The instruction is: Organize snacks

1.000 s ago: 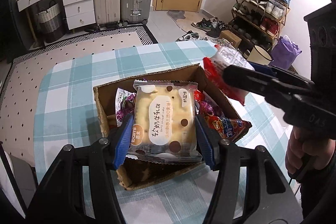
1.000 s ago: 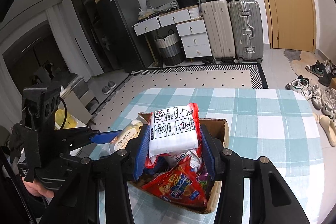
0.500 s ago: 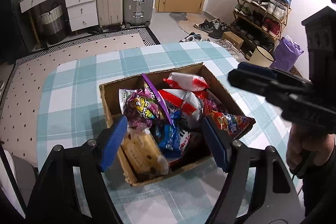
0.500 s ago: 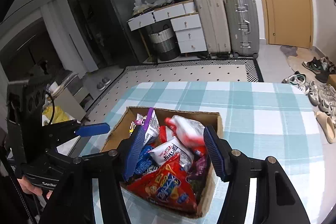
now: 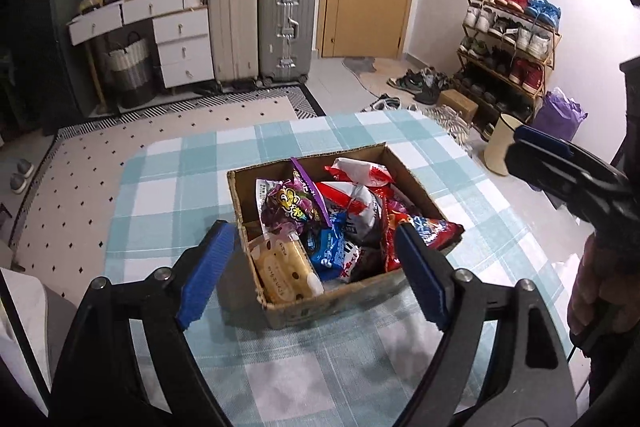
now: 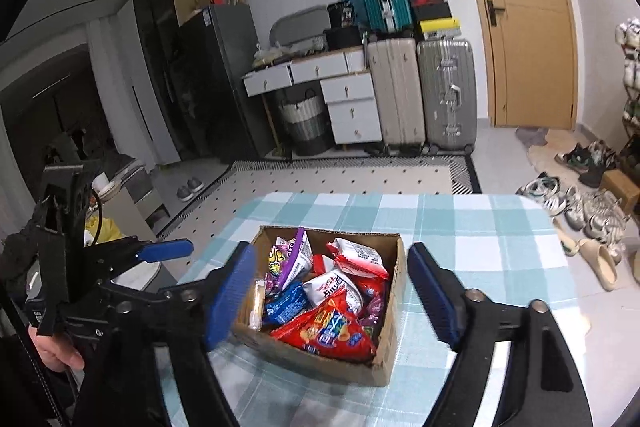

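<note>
Corrugated cardboard box (image 5: 332, 303) sits mid-table on a teal/white checked cloth (image 5: 168, 195), packed w/ crinkly foil snack bags (image 6: 324, 331). Glossy purple pack (image 5: 292, 207), red/white pouch (image 5: 360, 173), blue wrapper, pale yellow cake pack (image 5: 286, 273) w/ brown dots; print too small to read. Left gripper (image 5: 316, 267) & right gripper (image 6: 332, 291): ribbed blue pads, jaws just been opening, now wide apart, nothing between them, both above the box.
</note>
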Demonstrator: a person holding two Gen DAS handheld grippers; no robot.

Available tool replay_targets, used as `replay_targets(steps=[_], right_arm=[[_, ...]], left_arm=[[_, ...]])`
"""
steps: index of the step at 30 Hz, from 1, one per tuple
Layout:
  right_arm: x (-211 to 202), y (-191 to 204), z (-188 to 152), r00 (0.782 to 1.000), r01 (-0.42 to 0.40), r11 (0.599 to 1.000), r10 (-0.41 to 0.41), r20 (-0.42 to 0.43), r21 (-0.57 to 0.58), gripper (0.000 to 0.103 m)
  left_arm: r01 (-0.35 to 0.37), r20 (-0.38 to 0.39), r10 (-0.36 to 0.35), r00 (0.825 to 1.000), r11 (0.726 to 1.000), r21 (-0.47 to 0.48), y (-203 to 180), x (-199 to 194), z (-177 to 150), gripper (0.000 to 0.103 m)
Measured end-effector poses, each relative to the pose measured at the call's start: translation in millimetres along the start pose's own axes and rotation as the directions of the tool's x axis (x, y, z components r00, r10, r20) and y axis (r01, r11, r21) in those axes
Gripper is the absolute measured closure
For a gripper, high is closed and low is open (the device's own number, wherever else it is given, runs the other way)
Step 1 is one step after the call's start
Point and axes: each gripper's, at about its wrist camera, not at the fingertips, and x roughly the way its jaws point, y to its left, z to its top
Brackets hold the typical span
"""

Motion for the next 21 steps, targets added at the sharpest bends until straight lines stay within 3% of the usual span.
replay_targets(steps=[8, 12, 21], right_arm=[[-55, 17, -11, 0.996, 0.026, 0.999, -0.024, 0.089, -0.023, 0.014], [-85, 25, -24, 0.985, 0.084, 0.996, -0.078, 0.155, -0.028, 0.013], [-126, 26, -59, 0.968, 0.141, 0.99, -0.132, 0.215, -0.027, 0.011]], left_arm=[[-0.044, 0.062, 0.042, 0.997, 0.999, 0.022, -14, -44, -18, 0.016], [-0.066, 0.08, 0.064, 0.995, 0.998, 0.021, -19, -57, -31, 0.016], [-0.157, 0.169, 0.158, 0.973, 0.987, -0.018, -19, -83, -67, 0.012]])
